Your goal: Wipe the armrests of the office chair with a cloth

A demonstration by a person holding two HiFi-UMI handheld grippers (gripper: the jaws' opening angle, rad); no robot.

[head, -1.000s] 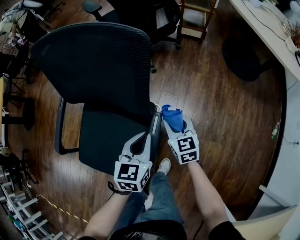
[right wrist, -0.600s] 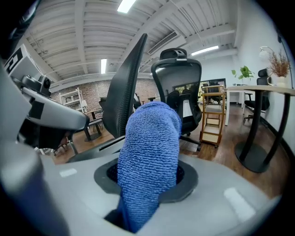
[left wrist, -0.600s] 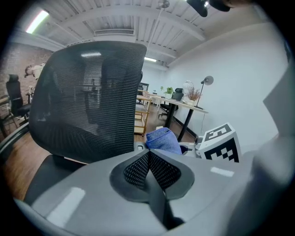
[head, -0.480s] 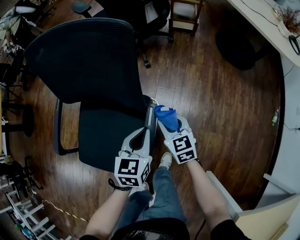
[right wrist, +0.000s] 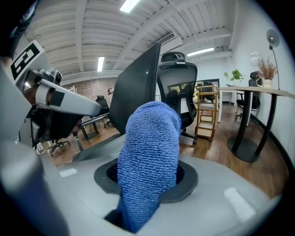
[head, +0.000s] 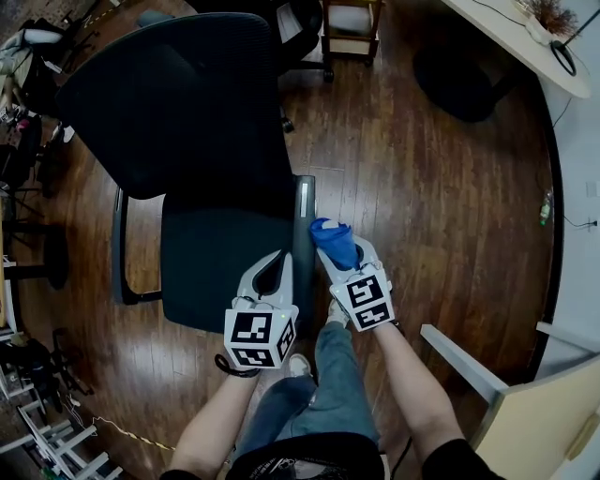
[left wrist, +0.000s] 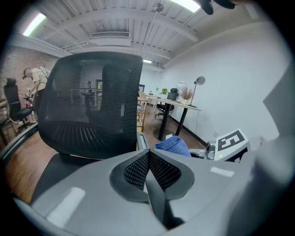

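Note:
A black mesh office chair [head: 183, 122] stands before me, its right armrest [head: 304, 225] running toward me. My right gripper [head: 339, 255] is shut on a folded blue cloth [head: 333, 240], which sits just right of the armrest's near half; whether it touches I cannot tell. In the right gripper view the cloth [right wrist: 150, 156] fills the jaws. My left gripper [head: 270, 274] is shut with nothing in it, at the seat's near right corner beside the armrest. The left gripper view shows the chair back [left wrist: 92, 110] and the cloth [left wrist: 174, 145] to the right. The left armrest [head: 118, 246] is at the seat's far side.
Dark wooden floor [head: 422, 216] surrounds the chair. A desk [head: 506, 37] runs along the upper right, with a dark round base [head: 455, 80] beneath it. A small wooden trolley [head: 351, 23] and another chair's base stand behind. The person's legs and shoe [head: 298, 364] are below the grippers.
The view has shifted so the chair sits higher and nearer. The right gripper with the cloth has drawn back along the right armrest toward me. The left gripper keeps its place by the seat.

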